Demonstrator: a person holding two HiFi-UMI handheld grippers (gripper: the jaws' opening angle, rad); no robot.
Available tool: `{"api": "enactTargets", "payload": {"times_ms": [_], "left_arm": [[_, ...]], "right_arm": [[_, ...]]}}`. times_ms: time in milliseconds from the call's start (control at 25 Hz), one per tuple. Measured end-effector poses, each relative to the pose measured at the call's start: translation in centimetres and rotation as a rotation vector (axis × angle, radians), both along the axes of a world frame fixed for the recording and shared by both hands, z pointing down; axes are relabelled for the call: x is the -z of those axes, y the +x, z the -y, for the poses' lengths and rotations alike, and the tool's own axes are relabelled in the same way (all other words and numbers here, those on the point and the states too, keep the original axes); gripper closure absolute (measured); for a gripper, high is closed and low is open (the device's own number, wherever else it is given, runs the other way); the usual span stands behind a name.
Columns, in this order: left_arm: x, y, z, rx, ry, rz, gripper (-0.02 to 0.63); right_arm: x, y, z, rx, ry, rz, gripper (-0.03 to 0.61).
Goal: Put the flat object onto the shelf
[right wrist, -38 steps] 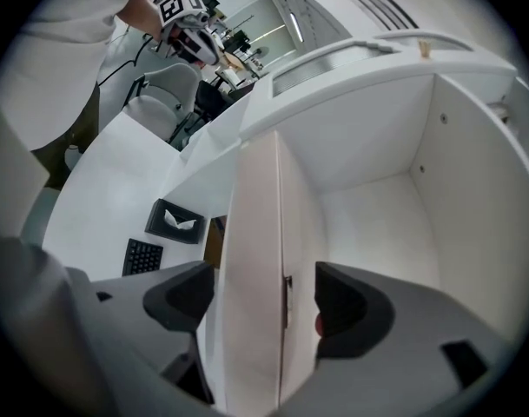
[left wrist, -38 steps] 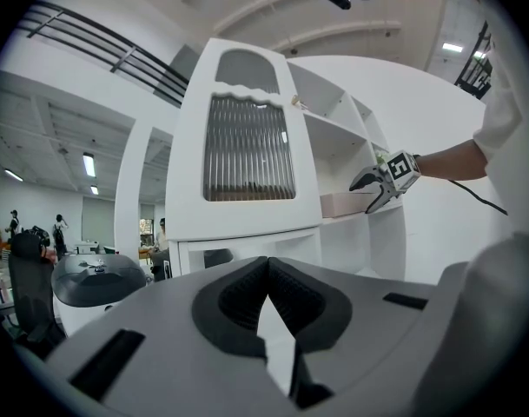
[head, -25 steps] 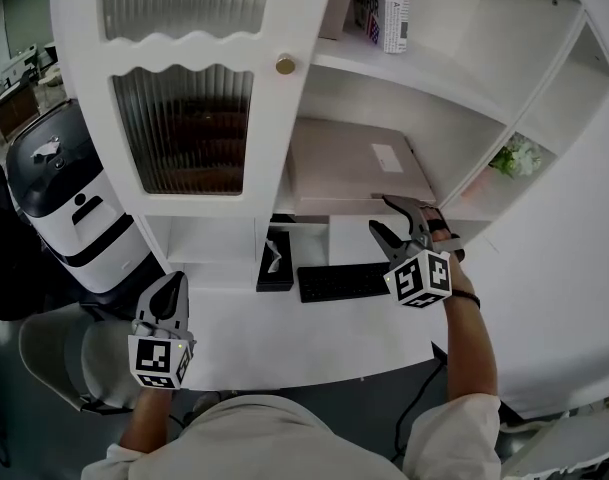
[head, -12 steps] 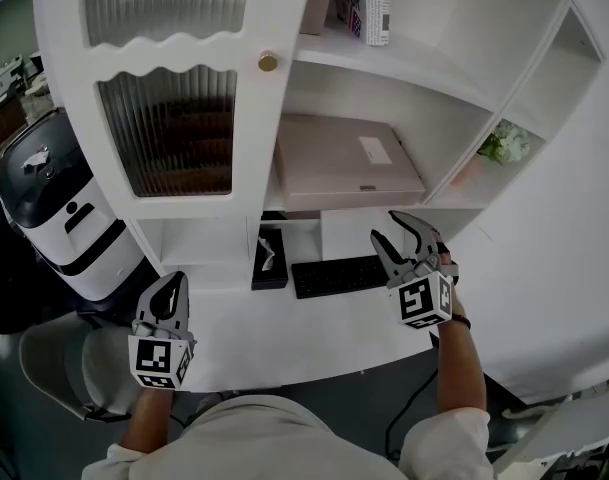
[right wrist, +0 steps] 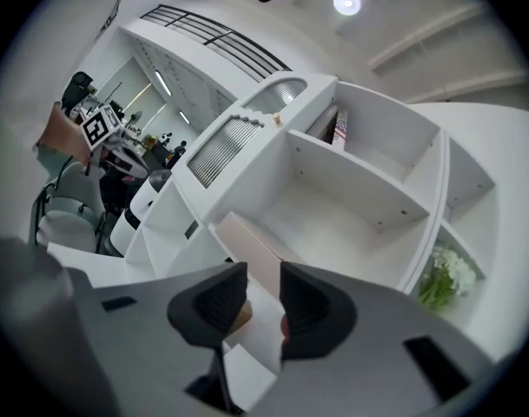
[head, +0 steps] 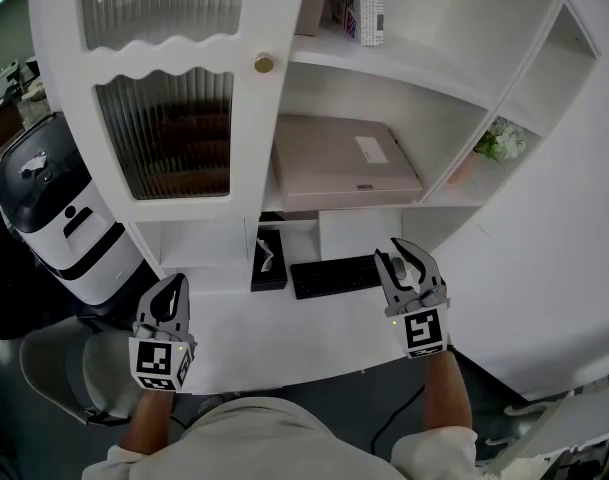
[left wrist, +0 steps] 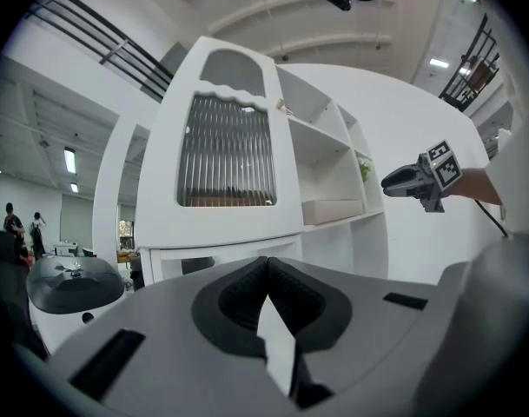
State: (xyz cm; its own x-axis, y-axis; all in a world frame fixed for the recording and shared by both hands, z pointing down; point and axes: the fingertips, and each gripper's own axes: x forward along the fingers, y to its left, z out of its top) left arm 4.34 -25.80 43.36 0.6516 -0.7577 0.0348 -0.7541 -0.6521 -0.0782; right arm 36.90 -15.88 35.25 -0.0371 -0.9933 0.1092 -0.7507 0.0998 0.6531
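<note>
Head view shows the flat pale-beige rectangular box (head: 344,163) lying label-up on the white cabinet's middle shelf (head: 439,190), set deep enough that the board bears it whole, so the job looks done. The right gripper (head: 404,260) hangs over the white desk (head: 284,338), well apart from the box, its jaws closing on nothing. The left gripper (head: 170,290) sits low by the desk edge, jaws pressed together and empty, probably just parked out of the way
</note>
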Motion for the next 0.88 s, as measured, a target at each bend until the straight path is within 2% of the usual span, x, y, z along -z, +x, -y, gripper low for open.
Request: {"api": "enactTargets", "payload": {"times_ms": [240,880], "left_arm": [[0.2,-0.1,-0.2,-0.006,0.005,-0.001,0.612],[0.5,-0.1,-1.1,-0.018,0.010,0.000,0.614]], "right_arm": [[0.2,-0.5,-1.5,-0.021,0.063,0.102,0.473],[-0.5,0.3,-5.9,-0.101,0.146,0.315,0.557]]}}
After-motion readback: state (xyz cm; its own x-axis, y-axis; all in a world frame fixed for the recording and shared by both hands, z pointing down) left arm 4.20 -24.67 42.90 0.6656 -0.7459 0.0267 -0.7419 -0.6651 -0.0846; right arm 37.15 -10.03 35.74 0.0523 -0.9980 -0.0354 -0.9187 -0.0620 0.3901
